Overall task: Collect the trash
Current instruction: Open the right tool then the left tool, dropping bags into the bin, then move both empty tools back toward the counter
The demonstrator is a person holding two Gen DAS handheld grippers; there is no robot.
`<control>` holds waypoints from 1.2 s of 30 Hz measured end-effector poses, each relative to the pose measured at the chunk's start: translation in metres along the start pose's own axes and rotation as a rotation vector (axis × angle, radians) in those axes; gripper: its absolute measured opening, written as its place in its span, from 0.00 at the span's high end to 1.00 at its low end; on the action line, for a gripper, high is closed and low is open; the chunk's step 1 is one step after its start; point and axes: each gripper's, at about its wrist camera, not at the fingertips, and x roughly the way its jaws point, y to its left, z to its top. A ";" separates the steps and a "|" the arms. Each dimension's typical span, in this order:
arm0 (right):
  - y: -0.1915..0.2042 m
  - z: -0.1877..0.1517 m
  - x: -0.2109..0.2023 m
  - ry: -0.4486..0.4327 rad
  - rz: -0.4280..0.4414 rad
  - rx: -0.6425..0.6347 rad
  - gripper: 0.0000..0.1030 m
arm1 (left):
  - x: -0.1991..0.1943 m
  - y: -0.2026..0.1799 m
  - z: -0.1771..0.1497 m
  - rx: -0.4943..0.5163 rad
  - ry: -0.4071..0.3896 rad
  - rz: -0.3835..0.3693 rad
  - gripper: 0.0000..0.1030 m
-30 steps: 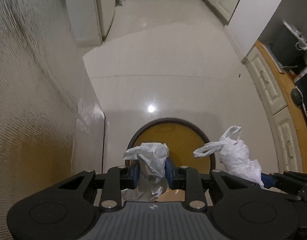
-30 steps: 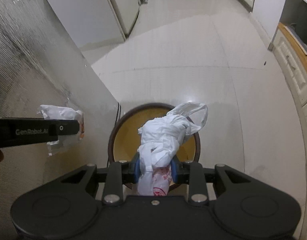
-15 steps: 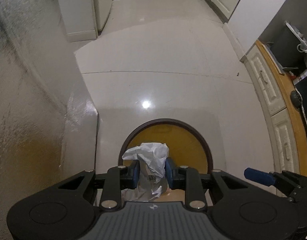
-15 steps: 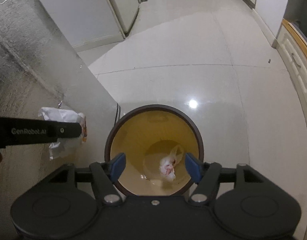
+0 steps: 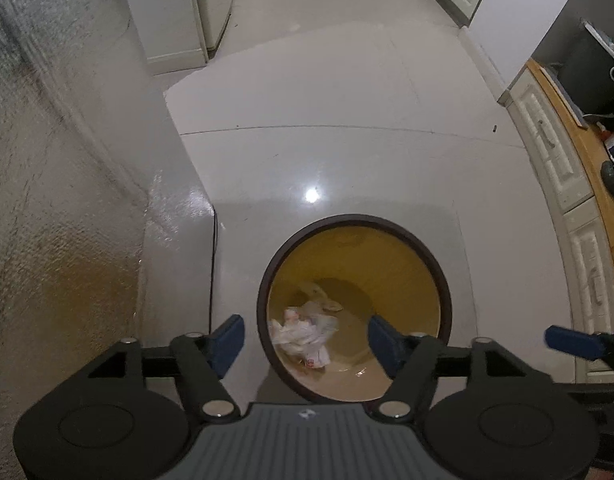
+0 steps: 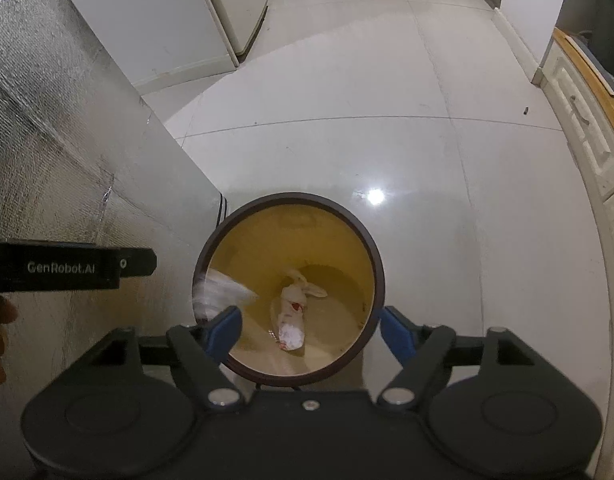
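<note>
Left wrist: wall [image 5: 67, 200] beside bin [image 5: 443, 280]

A glossy pale tiled floor [image 6: 407, 152] is carrying a round bin [image 6: 377, 280], which is standing near the floor's left edge, close beside the wall.

The floor [image 5: 347, 120] is pale and glossy, with thin seams between large tiles, and one small bright spot of lamp light [image 5: 311, 196] reflects on it. On the left stands a wall [image 5: 47, 200] with a rough, silvery texture, lit a little yellow near the bottom. Farther back are white cabinets [image 5: 187, 12] beside a corridor. On the right runs a row of cream drawers [image 5: 555, 152] under a wooden worktop [image 5: 567, 108]. A tiny dark speck [image 6: 525, 111] lies on the floor near the drawers.
</note>
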 end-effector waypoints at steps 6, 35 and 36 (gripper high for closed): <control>-0.001 -0.002 -0.007 0.003 -0.019 -0.016 0.15 | -0.006 0.003 -0.006 0.017 0.012 0.025 0.23; -0.001 -0.022 -0.104 -0.099 -0.096 0.015 0.00 | -0.091 0.013 -0.047 0.002 -0.049 0.064 0.00; -0.001 -0.024 -0.109 -0.102 -0.099 0.014 0.00 | -0.096 0.013 -0.048 0.004 -0.055 0.063 0.00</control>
